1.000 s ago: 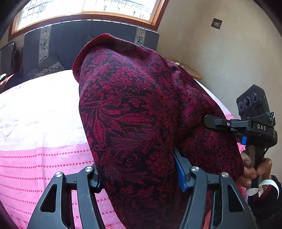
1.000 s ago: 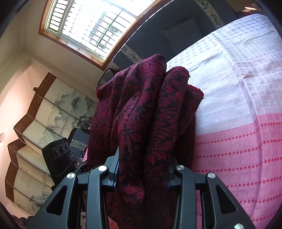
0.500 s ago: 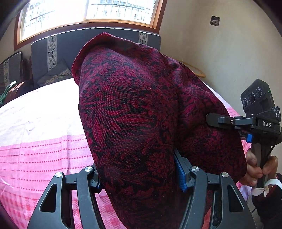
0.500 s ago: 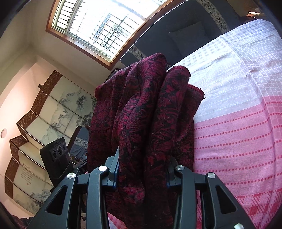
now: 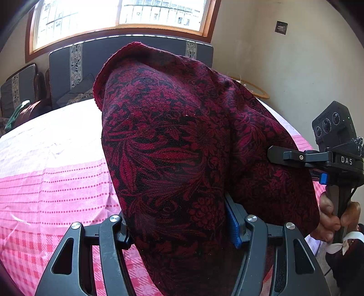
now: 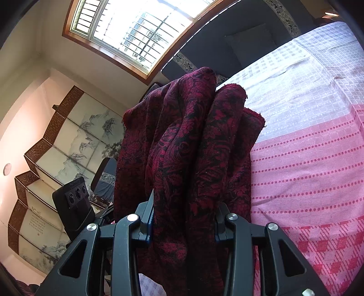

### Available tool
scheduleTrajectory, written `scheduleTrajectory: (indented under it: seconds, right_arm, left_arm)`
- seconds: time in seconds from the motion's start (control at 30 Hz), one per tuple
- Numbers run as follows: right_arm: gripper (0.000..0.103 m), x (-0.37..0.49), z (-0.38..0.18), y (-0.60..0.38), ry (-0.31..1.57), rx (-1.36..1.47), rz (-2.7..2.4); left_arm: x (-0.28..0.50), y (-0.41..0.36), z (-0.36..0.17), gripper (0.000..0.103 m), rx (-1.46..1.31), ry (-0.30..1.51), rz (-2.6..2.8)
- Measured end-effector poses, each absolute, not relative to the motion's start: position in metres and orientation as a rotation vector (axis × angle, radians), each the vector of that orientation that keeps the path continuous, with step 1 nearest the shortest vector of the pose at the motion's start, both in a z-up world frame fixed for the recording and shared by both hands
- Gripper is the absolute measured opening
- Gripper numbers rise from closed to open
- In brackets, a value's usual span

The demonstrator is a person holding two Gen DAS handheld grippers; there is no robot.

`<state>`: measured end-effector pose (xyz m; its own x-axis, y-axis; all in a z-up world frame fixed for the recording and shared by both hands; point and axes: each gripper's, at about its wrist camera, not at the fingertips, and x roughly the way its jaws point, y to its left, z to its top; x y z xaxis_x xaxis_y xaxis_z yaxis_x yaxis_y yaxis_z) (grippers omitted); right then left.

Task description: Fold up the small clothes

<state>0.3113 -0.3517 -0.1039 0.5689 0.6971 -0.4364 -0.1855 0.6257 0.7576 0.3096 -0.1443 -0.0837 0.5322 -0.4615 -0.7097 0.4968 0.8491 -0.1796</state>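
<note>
A dark red cloth (image 5: pixel 173 154) with a black floral pattern hangs between both grippers above a pink and white bedspread (image 5: pixel 50 173). My left gripper (image 5: pixel 179 225) is shut on a thick bunch of the cloth, which drapes over and hides the fingertips. In the right wrist view the same red cloth (image 6: pixel 191 154) stands up in bunched folds, and my right gripper (image 6: pixel 184 218) is shut on it. The right gripper's body (image 5: pixel 332 157), held by a hand (image 5: pixel 329 218), shows at the right edge of the left wrist view. The left gripper's camera housing (image 6: pixel 75 200) shows at lower left.
A dark grey headboard or sofa back (image 5: pixel 127 54) with patterned strips runs under a bright window (image 5: pixel 118 13). A folding screen (image 6: pixel 63 145) painted with landscapes stands to the left. A plain wall (image 5: pixel 295 68) closes the right side. The bedspread (image 6: pixel 314 159) stretches to the right.
Both grippers have drawn back slightly with the cloth still clamped; more of the checked near part of the bedspread shows. The grips look the same.
</note>
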Motion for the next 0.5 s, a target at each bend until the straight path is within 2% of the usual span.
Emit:
scheduleTrajectory:
  seconds: [0.5]
  right_arm:
    - [0.035,0.325,-0.105,-0.36,0.823,0.729,0.599]
  left_arm:
    - [0.3,-0.138,-0.077,0.062,0.042,0.84,-0.55]
